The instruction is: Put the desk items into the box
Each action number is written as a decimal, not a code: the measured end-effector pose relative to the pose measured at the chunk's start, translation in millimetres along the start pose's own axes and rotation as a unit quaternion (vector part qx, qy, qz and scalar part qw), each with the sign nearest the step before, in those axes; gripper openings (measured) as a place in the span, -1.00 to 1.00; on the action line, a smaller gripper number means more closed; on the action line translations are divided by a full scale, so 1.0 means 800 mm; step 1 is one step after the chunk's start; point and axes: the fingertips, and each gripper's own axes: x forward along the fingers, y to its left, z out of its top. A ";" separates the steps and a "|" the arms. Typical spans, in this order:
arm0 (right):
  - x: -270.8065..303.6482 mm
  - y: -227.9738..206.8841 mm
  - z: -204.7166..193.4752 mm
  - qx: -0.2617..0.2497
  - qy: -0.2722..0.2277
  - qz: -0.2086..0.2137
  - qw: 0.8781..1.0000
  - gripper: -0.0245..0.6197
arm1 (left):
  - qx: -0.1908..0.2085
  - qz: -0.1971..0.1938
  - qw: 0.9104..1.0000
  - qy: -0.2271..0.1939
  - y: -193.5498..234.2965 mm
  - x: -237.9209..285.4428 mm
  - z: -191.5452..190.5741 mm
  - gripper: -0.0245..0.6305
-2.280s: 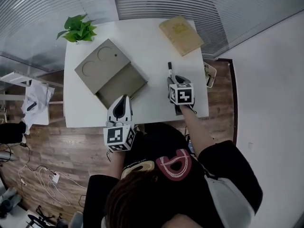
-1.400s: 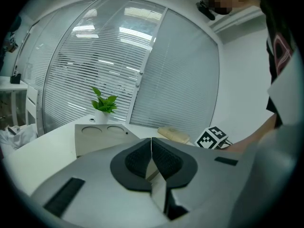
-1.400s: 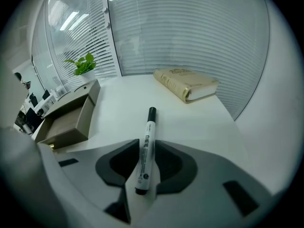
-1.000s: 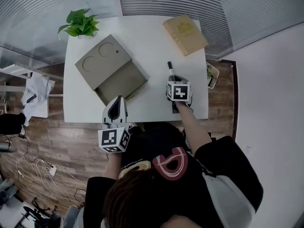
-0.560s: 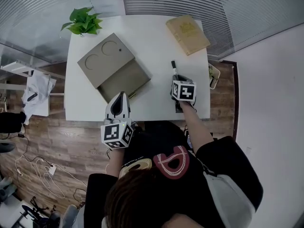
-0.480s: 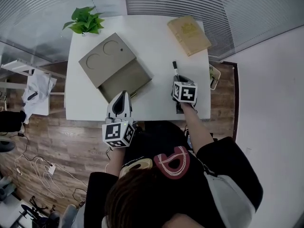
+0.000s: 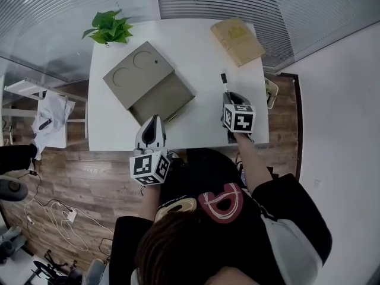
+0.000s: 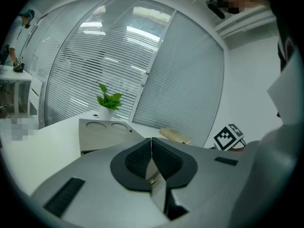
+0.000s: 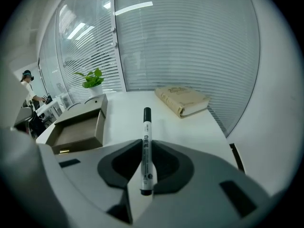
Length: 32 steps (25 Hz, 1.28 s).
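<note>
A black-and-white marker (image 9: 147, 141) sticks out forward between the pads of my right gripper (image 9: 146, 146), which is shut on it. In the head view the marker (image 7: 225, 82) is held over the desk's right part by the right gripper (image 7: 228, 97). The open brown box (image 7: 163, 97) lies to its left, with its lid (image 7: 138, 70) folded back. My left gripper (image 7: 152, 122) is at the desk's front edge just before the box, and its jaws (image 8: 151, 148) are shut with nothing between them. A tan book (image 7: 240, 33) lies at the far right corner.
The white desk (image 7: 196, 52) holds a potted plant (image 7: 110, 27) at its far left corner. Glass walls with blinds stand behind the desk. Wooden floor, a side table and cables are to the left. The box (image 9: 78, 127) and book (image 9: 183, 99) also show in the right gripper view.
My right gripper has risen a little with the marker in it. The left gripper has stayed at the front edge of the desk.
</note>
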 end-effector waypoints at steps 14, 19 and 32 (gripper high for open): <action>-0.047 0.041 0.041 -0.022 -0.056 0.021 0.998 -0.70 | 0.012 0.010 1.000 -0.010 0.024 -0.022 0.014 -0.87; -0.050 0.060 0.042 -0.032 -0.057 0.034 0.997 -0.70 | 0.015 0.014 1.000 -0.013 0.031 -0.029 0.017 -0.87; -0.045 0.120 0.050 -0.087 -0.057 0.079 0.991 -0.70 | 0.011 0.031 0.999 -0.016 0.047 -0.032 0.017 -0.87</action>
